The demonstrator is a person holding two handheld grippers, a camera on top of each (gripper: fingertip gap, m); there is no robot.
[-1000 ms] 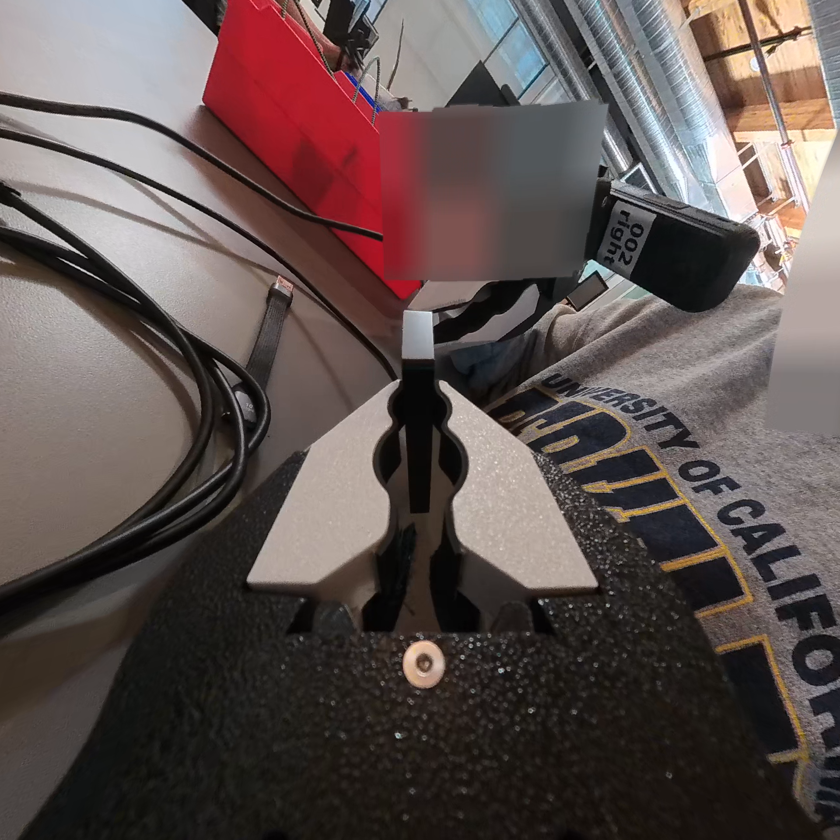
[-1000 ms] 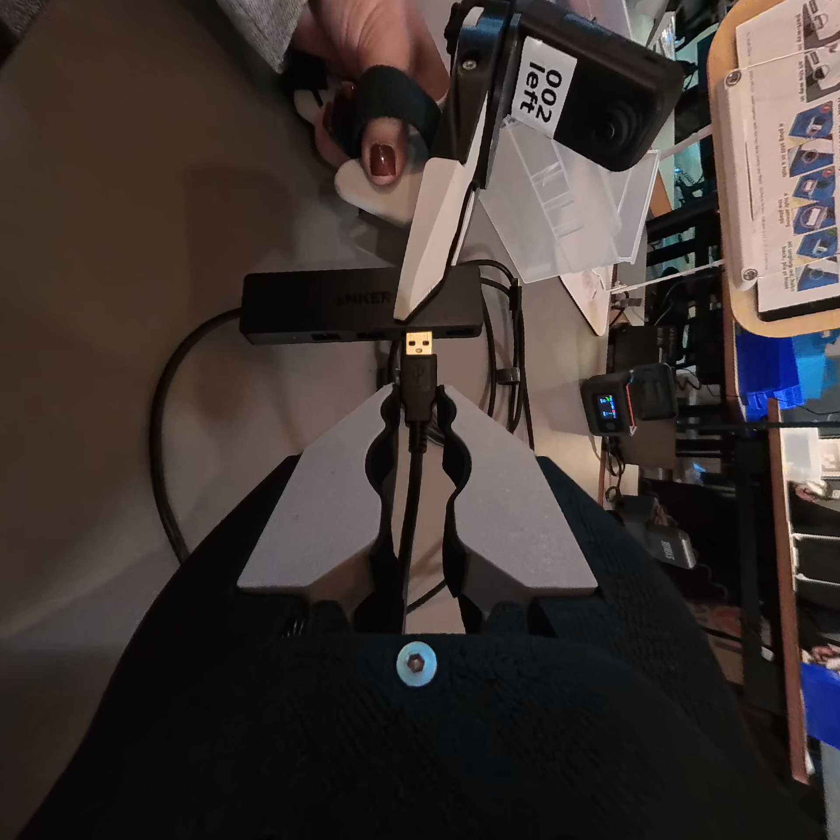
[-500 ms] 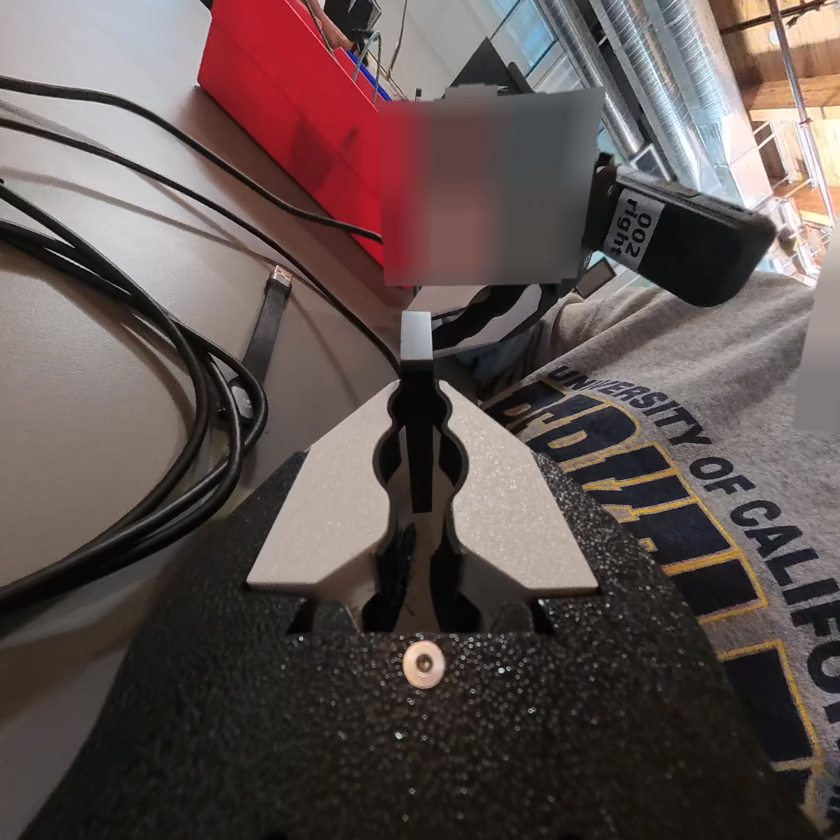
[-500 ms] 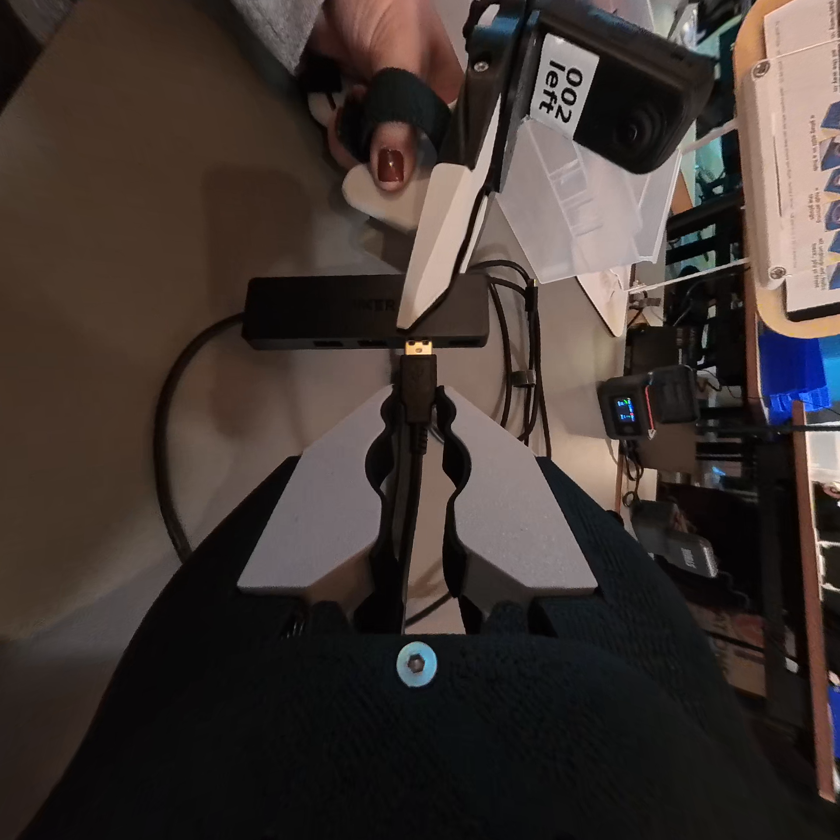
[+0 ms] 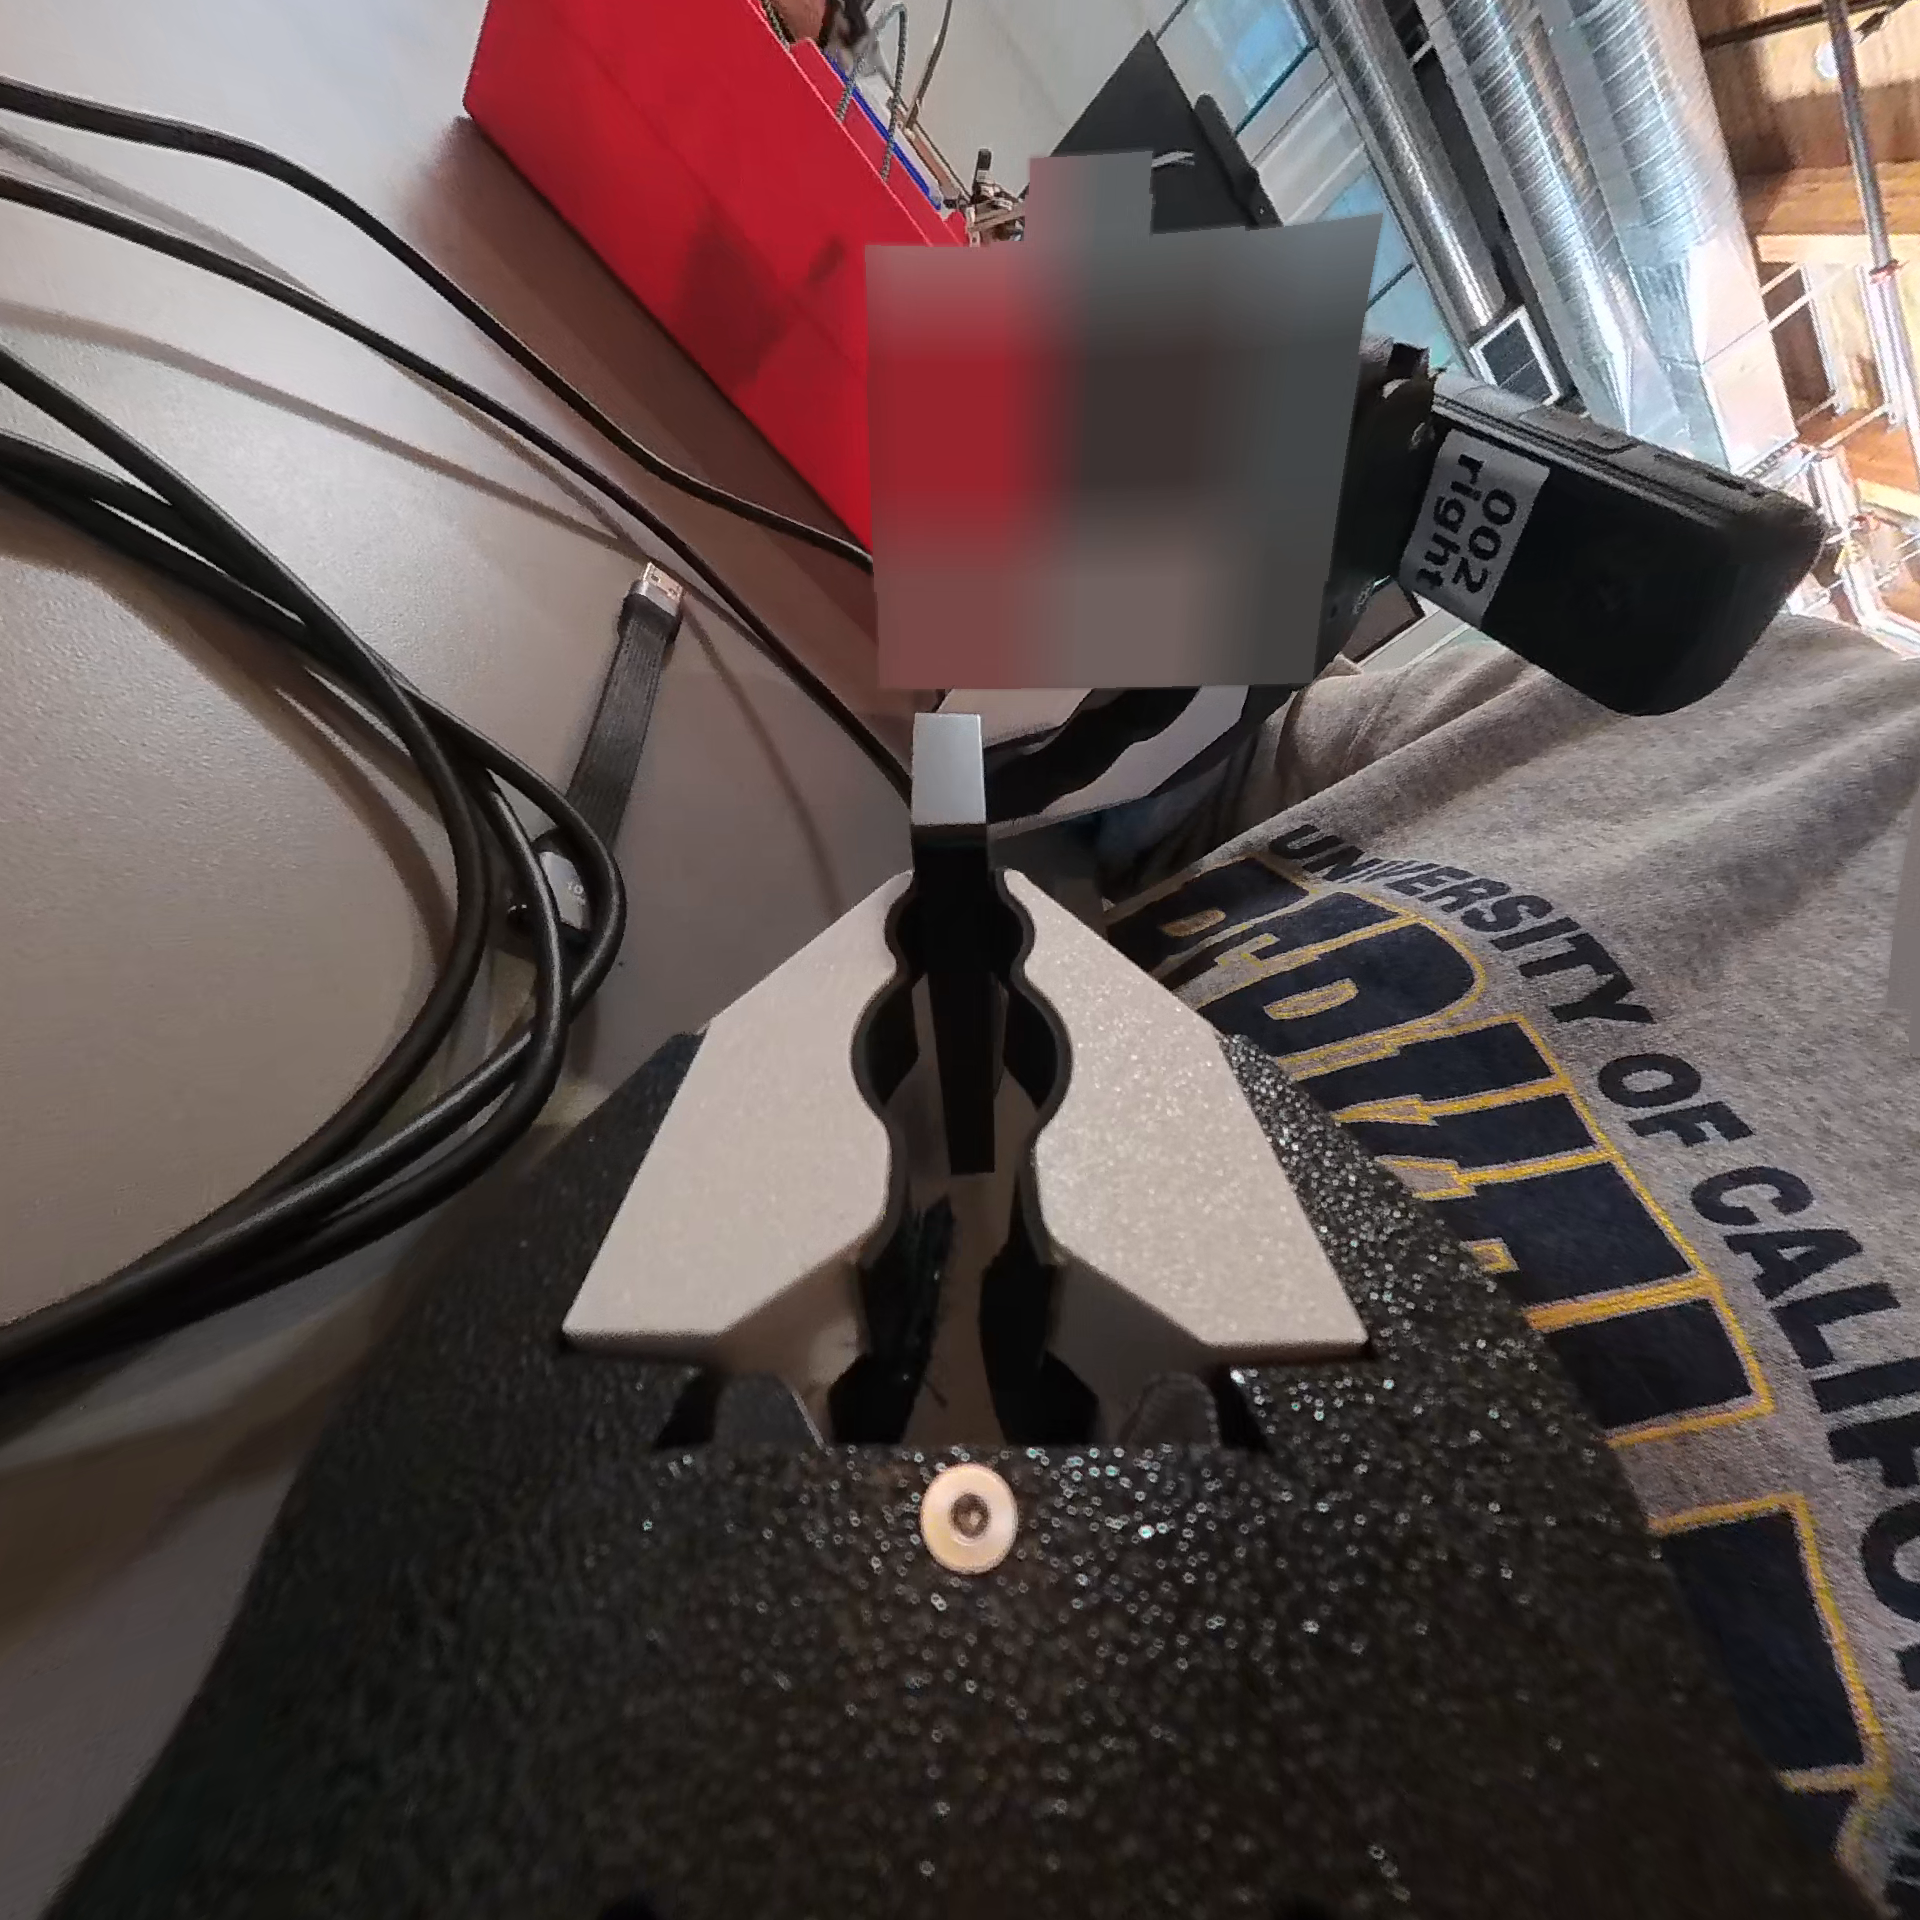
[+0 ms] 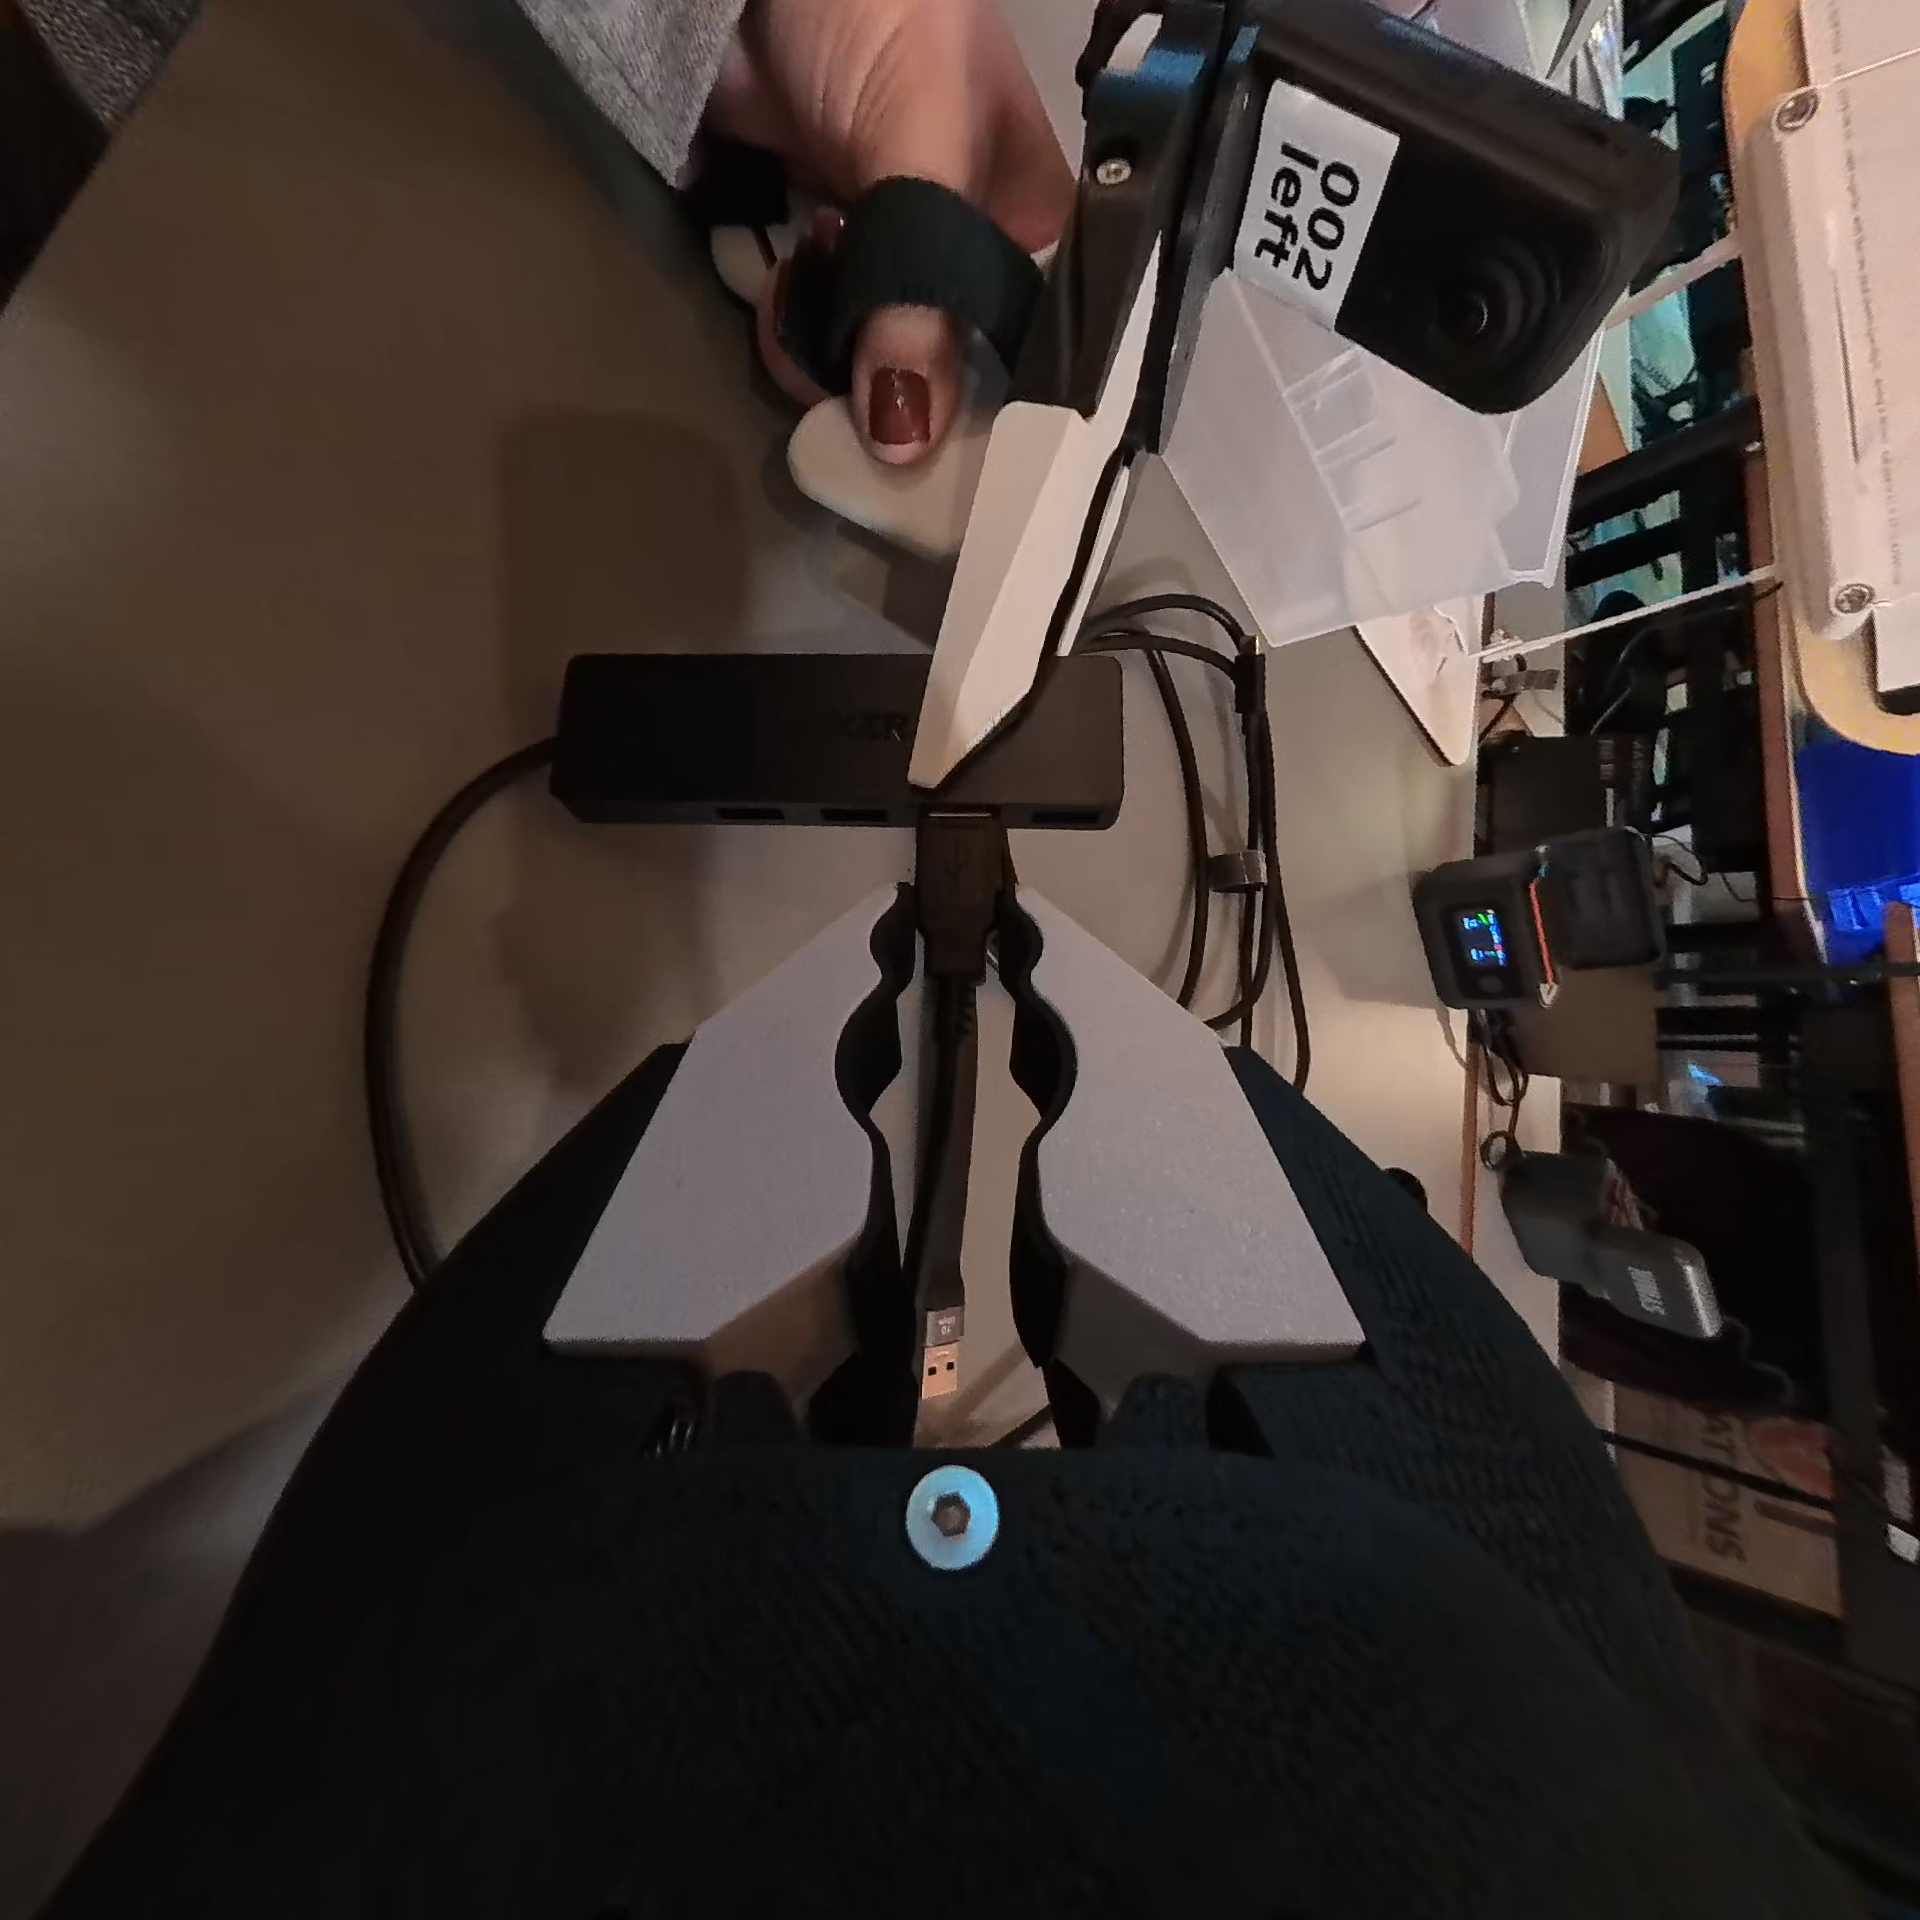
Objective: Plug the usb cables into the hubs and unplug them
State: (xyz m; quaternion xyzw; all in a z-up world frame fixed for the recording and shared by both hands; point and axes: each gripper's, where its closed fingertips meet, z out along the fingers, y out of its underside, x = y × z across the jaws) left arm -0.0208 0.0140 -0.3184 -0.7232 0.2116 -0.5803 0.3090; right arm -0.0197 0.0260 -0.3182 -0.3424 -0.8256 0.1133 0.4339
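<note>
In the right wrist view a black USB hub [image 6: 727,738] lies crosswise on the tan table. My right gripper [image 6: 956,894] is shut on a black USB plug [image 6: 958,873]. The plug's metal tip sits inside a port on the hub's near side. The cable's other connector [image 6: 943,1361] hangs between my fingers. My left gripper [image 6: 961,743] clamps the hub's right part from above. In the left wrist view my left gripper [image 5: 951,888] is shut on the hub [image 5: 956,1039], seen edge-on. The right gripper's camera [image 5: 1558,561] shows behind a blurred patch.
A red box [image 5: 727,208] stands at the table's far side. Black cables [image 5: 436,831] and a flat black lead [image 5: 634,717] lie to the left. A clear plastic bin [image 6: 1351,468] and a small screen device [image 6: 1486,935] lie beyond the hub. A person's grey shirt [image 5: 1558,935] is close by.
My right gripper has moved forward with the plug. Its gold metal tip, bare a second ago, has gone into the hub's port. The left gripper has kept its hold on the hub.
</note>
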